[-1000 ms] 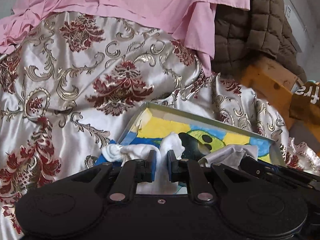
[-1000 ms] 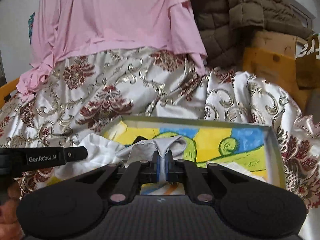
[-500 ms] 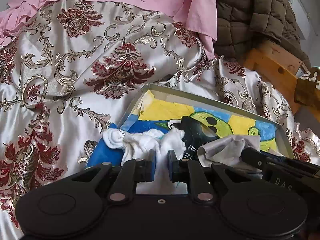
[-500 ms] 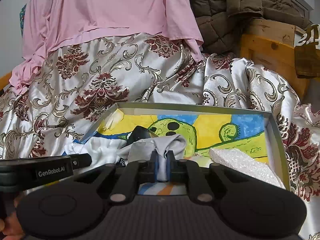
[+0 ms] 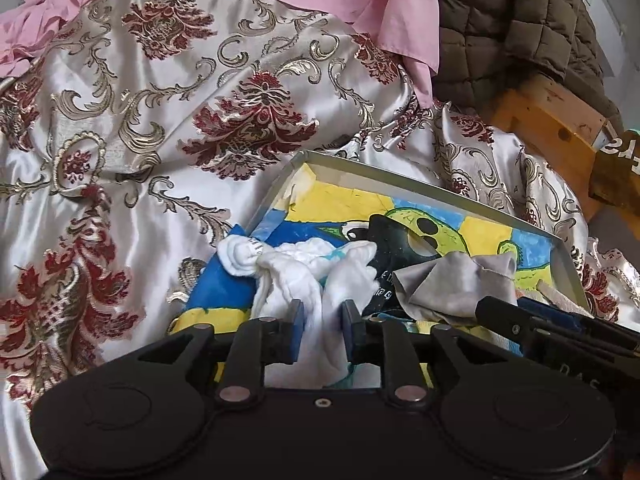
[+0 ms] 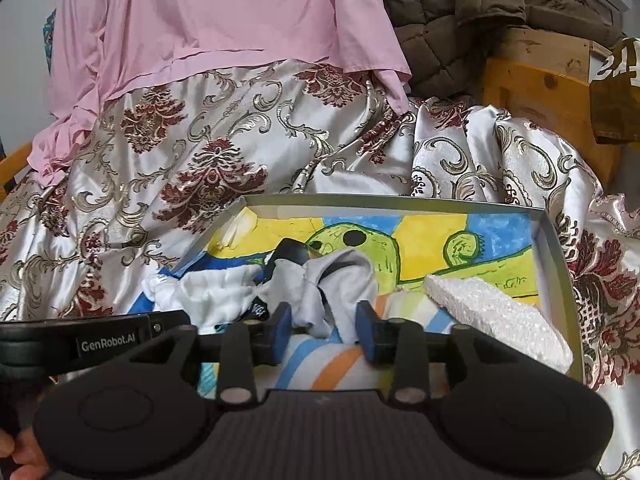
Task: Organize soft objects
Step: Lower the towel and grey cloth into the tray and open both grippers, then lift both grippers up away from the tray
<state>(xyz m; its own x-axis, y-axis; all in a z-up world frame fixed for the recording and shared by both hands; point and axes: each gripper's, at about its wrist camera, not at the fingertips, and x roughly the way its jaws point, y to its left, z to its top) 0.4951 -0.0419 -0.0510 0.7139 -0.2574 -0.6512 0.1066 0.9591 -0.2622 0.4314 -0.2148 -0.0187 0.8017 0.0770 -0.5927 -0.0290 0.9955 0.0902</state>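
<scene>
A shallow grey box (image 5: 420, 188) with a colourful drawing on its floor lies on a patterned satin bedspread (image 5: 140, 140). A bunched white sock (image 5: 304, 268) sits at the box's left end. My left gripper (image 5: 322, 328) has it between its pads, which still touch the cloth as the jaws are opening. A grey sock (image 6: 340, 276) lies mid-box, with a black item (image 6: 292, 254) behind it. My right gripper (image 6: 324, 330) is opening, and the grey sock's end hangs loosely between its wide pads. The white sock (image 6: 208, 292) also shows in the right wrist view.
A white foam block (image 6: 492, 316) lies in the box's right end. A pink sheet (image 6: 224, 20) and a brown quilted jacket (image 6: 448, 12) are draped behind the bedspread. A wooden frame (image 6: 536, 88) stands at the right. A hand (image 6: 20, 452) shows at the lower left.
The right jaws have parted and let go of the grey sock. The left jaws have widened a little around the white sock. Both views now look further down into the box.
</scene>
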